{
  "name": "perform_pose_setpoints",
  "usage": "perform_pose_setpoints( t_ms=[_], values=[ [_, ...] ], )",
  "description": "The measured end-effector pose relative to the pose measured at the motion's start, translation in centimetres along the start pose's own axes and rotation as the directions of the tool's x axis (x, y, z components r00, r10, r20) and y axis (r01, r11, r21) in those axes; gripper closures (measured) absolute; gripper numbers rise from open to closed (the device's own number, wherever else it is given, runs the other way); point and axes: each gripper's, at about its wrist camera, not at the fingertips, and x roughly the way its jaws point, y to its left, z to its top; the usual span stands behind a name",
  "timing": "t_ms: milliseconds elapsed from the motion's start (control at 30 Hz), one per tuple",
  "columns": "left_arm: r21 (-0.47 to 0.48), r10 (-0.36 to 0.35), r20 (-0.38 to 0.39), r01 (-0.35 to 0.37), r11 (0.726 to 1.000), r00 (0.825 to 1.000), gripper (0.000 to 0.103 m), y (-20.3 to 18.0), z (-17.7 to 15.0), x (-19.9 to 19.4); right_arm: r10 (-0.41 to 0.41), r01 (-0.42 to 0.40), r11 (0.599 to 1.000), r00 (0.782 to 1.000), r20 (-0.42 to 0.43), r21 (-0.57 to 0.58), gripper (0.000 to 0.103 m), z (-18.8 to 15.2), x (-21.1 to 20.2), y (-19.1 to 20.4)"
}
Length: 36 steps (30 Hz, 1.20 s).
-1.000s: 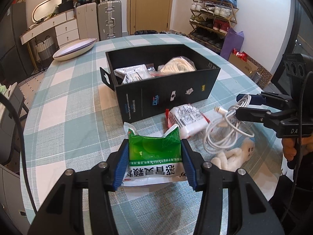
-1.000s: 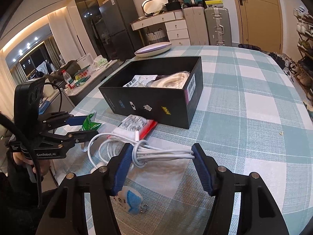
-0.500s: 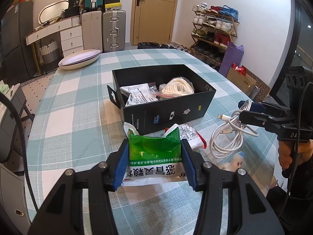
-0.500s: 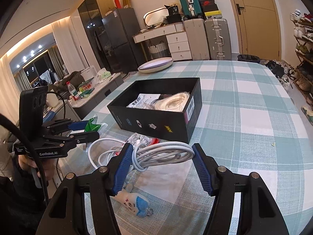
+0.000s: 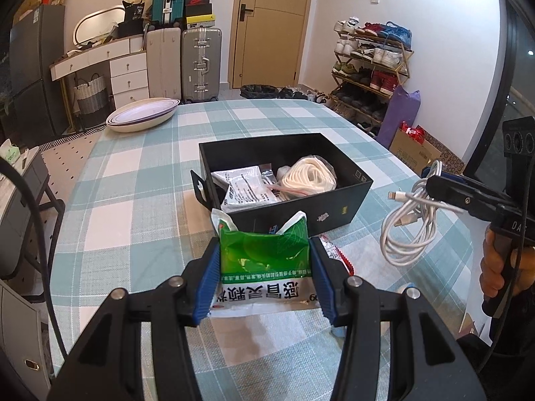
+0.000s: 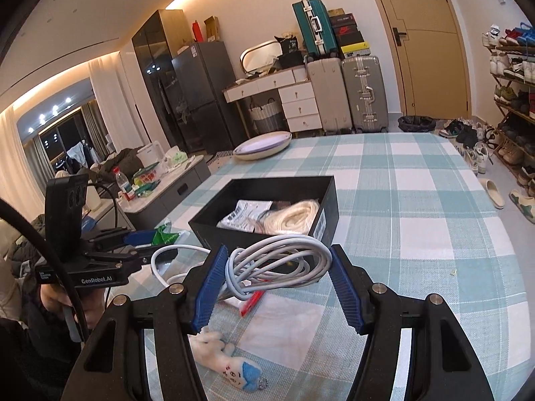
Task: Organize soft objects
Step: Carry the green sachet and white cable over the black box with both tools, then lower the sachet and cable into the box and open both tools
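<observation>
You had the left claw (image 5: pixel 264 279) clamped on the green medicine sachet (image 5: pixel 264 264) and the right claw (image 6: pixel 279 280) gripping the white charging cable (image 6: pixel 277 260), both near the black box (image 5: pixel 334 214) on the bench (image 5: pixel 133 200); best cleared its rim before releasing.

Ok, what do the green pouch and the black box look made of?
Green pouch: glossy plastic film by its look, since it shines, crinkles and buckles between the pads. Black box: probably matte printed cardboard, with thin straight walls and a folded flap at one end.

bowls (image 5: pixel 142 118) | suitcases (image 5: pixel 200 63) (by door (image 5: pixel 271 23)) | shoe rack (image 5: pixel 371 63), maybe full
</observation>
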Motion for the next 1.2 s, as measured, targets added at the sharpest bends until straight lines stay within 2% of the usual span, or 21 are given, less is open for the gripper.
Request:
perform_pose_setpoints(
  t_ms=[433,767,1033,1200],
  values=[
    [-0.012,0.035,0.06,-0.035,0.999,0.998,0.053,0.2,3.4,1.0,-0.093,0.092,0.995,0.994,0.059,0.027,0.041,3.1,1.1,0.4],
    [-0.039,0.054,0.062,-0.052,0.998,0.997,0.053,1.1,5.3,2.9,-0.156,0.153,0.987,0.987,0.048,0.054,0.041,4.4,4.0,0.2],
    [-0.062,0.061,0.059,-0.057,0.996,0.996,0.053,1.8,6.4,4.6,-0.21,0.21,0.978,0.977,0.024,0.018,0.041,4.9,6.9,0.4],
    [-0.069,0.063,0.05,-0.059,0.996,0.997,0.053,2.1,6.9,5.7,-0.213,0.213,0.977,0.977,0.0,-0.019,0.041,4.8,8.7,0.9]
  ],
)
